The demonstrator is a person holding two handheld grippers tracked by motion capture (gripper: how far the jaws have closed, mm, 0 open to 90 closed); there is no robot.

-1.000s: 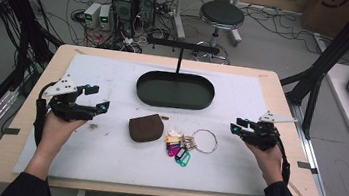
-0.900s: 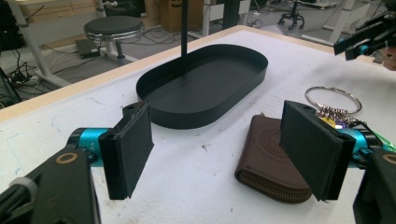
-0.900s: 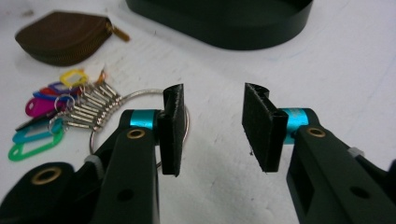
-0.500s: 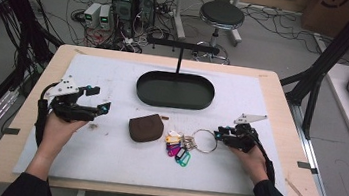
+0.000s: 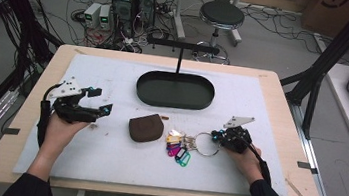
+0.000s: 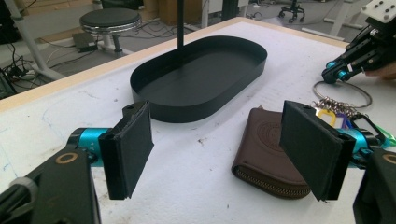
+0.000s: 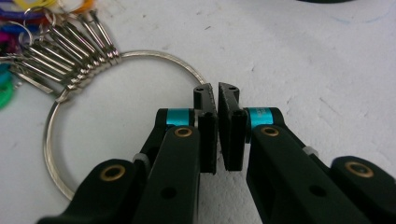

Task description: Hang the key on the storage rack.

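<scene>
The right gripper [image 7: 215, 95] had just been closing and clenched the key ring [image 7: 116, 56] lying right of the wallet [image 5: 145, 128], to lift it; the left gripper [image 6: 224, 149] waited released

Round stool [image 5: 221, 14], cable-strewn grey floor [image 5: 279, 45]

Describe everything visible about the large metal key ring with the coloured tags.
The large silver metal key ring is a thin wire hoop lying flat on the white table cover, right of the brown zipped leather pouch. Short metal chains run from its left side to a bunch of yellow, pink, blue and green plastic tags. The right gripper has just been closing, and its jaws now pinch the ring's right edge. Nothing else touches it.
</scene>
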